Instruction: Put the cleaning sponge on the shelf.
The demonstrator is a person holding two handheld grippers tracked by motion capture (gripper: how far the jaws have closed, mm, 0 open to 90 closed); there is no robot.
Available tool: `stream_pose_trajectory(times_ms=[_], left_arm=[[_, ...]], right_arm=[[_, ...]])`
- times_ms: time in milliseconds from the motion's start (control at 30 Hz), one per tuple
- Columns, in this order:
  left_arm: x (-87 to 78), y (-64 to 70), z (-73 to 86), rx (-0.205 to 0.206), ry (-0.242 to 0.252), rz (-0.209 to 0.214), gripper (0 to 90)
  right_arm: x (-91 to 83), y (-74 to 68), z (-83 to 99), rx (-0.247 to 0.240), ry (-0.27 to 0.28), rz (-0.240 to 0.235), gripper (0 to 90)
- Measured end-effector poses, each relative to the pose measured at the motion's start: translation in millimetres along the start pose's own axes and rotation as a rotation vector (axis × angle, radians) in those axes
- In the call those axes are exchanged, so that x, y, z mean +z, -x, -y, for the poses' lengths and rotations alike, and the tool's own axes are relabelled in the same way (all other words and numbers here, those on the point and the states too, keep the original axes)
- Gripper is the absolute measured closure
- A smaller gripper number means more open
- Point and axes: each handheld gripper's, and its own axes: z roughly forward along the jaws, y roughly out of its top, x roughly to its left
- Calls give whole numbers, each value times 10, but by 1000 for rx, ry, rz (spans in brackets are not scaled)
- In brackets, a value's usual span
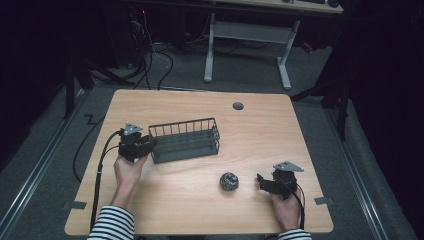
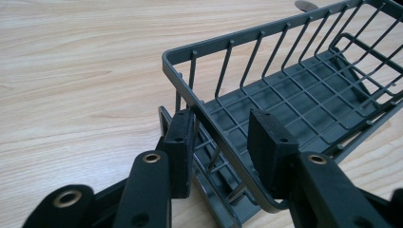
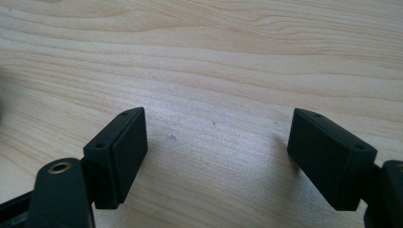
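A lab: floor cables (image 1: 150, 65), adjustable desk (image 1: 250, 35).

table (image 1: 200, 200): light wood grain, pale tan
wire basket (image 1: 185, 140): dark grey
ball (image 1: 229, 181): dark, with mottled grey and lighter flecks
left gripper (image 2: 221, 142): black, brass-coloured rivets
right gripper (image 3: 216, 152): black
sleeve (image 1: 112, 224): black and white stripes
floor (image 1: 45, 145): grey

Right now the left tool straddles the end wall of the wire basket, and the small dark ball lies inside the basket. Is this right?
Not quite. The left tool does straddle the wire basket's end wall, but the high view shows the small dark ball on the table, outside the basket.
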Motion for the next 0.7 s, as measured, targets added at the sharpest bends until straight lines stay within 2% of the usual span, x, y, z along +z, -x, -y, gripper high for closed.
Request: stream_pose_trajectory(times_ms=[233,367,433,467,500,533,567,700], left_arm=[[24,122,6,7,-4,24,619],[32,144,-1,9,-9,27,615],[39,133,0,2,-12,28,554],[42,123,0,-3,-14,24,554],[40,109,2,-12,-11,21,446],[29,94,3,-22,-5,19,446],[-13,66,4,-41,18,27,370],[-84,27,-3,-56,31,36,300]], right_arm=[[0,0,0,0,0,0,210],[0,-1,0,-1,0,-1,211],[0,-1,0,-1,0,-1,210],[0,-1,0,-1,0,-1,210],[0,-1,0,-1,0,-1,211],[0,-1,0,-1,0,-1,211],[0,-1,0,-1,0,-1,211],[1,0,0,-2,0,-1,211]])
